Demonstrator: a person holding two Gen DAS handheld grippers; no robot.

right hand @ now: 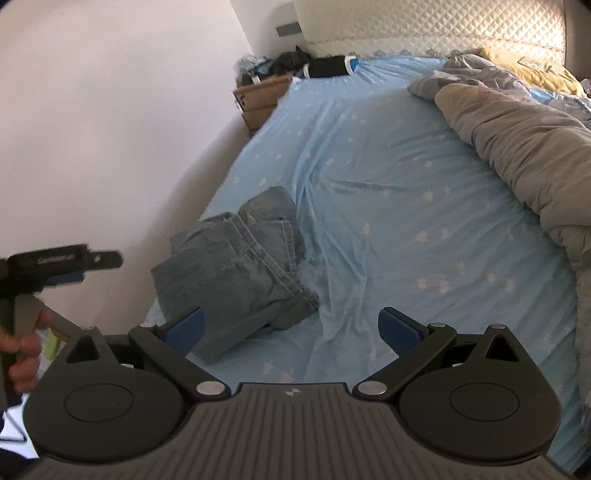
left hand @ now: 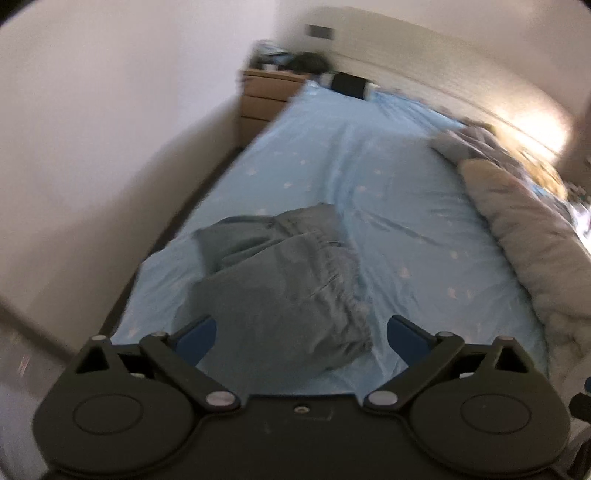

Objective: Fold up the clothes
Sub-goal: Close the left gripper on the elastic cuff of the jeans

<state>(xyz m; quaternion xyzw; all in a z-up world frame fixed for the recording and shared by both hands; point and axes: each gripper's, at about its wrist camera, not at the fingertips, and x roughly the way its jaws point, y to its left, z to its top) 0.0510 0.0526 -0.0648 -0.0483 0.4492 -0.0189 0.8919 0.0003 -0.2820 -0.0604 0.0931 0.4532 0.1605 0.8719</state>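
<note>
Your left gripper point(left hand: 301, 332) has its two blue-padded fingers point(left hand: 197, 332) spread wide, holding nothing; it hangs above the near end of the folded denim garment point(left hand: 284, 280). Your right gripper point(right hand: 291, 326) is spread just as wide, empty too, with its left pad point(right hand: 186, 328) in front of the garment's near corner; cannot tell if it touches.

Counts: one denim garment, bunched and folded over itself, lying on the light blue star-print sheet point(right hand: 388, 221) near the bed's left edge, by the white wall point(right hand: 110, 129). One grey duvet point(right hand: 524, 147) heaped along the right side. One wooden nightstand point(right hand: 258, 98) past the bed corner with dark clutter on top, too small to sort. One black roll-shaped item point(right hand: 327, 66) at the head of the bed. One quilted headboard point(right hand: 443, 26).

In the right wrist view your left hand point(right hand: 20, 347) grips the other tool's handle at the far left edge. White lettering on that tool's black body is blurred, unreadable. A small round logo sits on the right gripper's base; brand not legible.
</note>
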